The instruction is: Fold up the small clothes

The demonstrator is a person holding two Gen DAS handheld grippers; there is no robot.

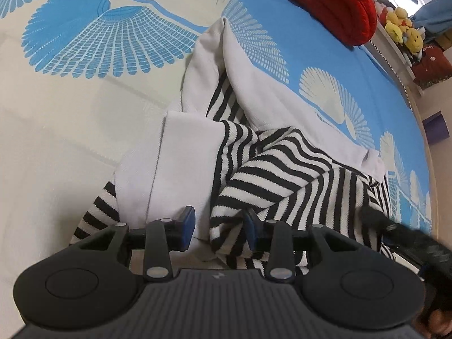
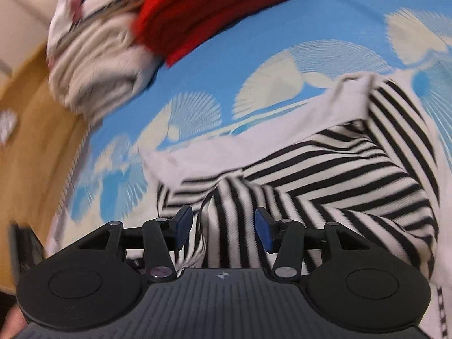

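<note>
A small garment with black-and-white stripes and plain white panels [image 1: 282, 169] lies crumpled on a blue and cream shell-patterned bedspread [image 1: 84, 42]. My left gripper [image 1: 220, 227] is open just above the garment's near edge, a striped fold rising between its blue pads [image 1: 188, 223]. In the right wrist view the same garment [image 2: 339, 175] fills the lower right. My right gripper [image 2: 224, 228] is open, with a striped ridge of cloth standing between its pads. The right gripper's black body [image 1: 406, 234] shows at the left view's right edge.
A folded red garment [image 1: 325, 2] lies at the far side of the bed; it also shows in the right wrist view [image 2: 214, 8] next to a cream and patterned pile of clothes [image 2: 93, 56]. Yellow plush toys [image 1: 404, 28] sit on a shelf beyond. Wooden floor [image 2: 31, 141] lies past the bed's edge.
</note>
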